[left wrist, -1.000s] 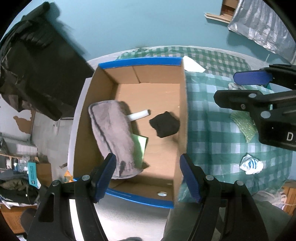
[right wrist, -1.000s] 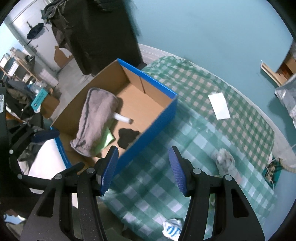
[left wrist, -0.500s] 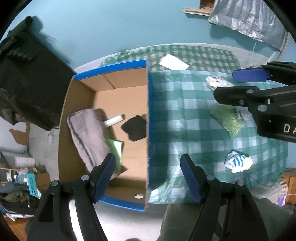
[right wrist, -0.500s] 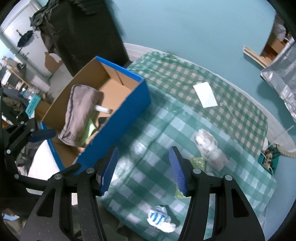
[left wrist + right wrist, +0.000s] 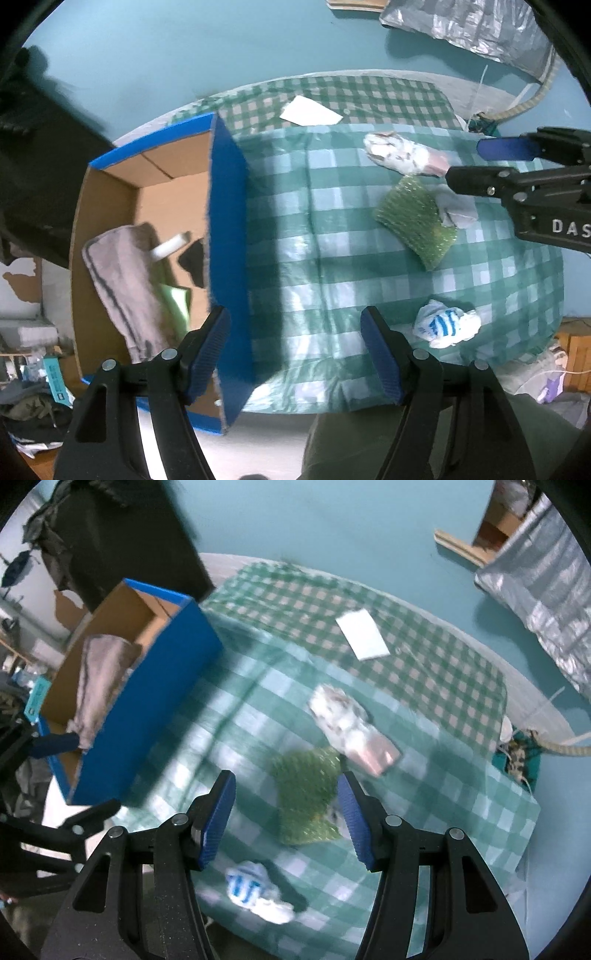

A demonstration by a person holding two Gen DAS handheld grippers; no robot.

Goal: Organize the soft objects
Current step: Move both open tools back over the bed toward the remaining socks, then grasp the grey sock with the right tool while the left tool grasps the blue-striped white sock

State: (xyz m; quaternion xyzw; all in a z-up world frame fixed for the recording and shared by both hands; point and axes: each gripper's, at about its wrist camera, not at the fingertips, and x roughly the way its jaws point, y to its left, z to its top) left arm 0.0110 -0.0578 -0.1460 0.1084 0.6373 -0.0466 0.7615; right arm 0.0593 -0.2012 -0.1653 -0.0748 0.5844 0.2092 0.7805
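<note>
A blue cardboard box (image 5: 227,258) sits at the left of the surface (image 5: 332,266), which is covered by a green checked cloth. Inside the box a grey towel (image 5: 122,280), a black cloth (image 5: 194,260) and a light green piece (image 5: 175,302) are already seen. 3 soft things remain loose on the right half of the surface: a green mesh pouch (image 5: 415,221), a white patterned sock (image 5: 402,153) beyond it, and a white and blue striped sock (image 5: 445,326) at the near edge. A white card (image 5: 310,110) lies at the far side.

The left hand-held gripper (image 5: 295,347) is held with its jaws wide apart and nothing between them, above the gap between box wall and striped sock. The right hand-held gripper (image 5: 286,812) is spread about halfway and empty, hanging over the pouch, whose near end lies in line with its jaws.

Several risks are judged from here. A pale grey scrap is tucked against the pouch's right edge, so both could be pinched together. The plastic cloth could be caught under a low grasp and dragged, shifting the socks. The striped sock, close to the near edge, could be knocked off
</note>
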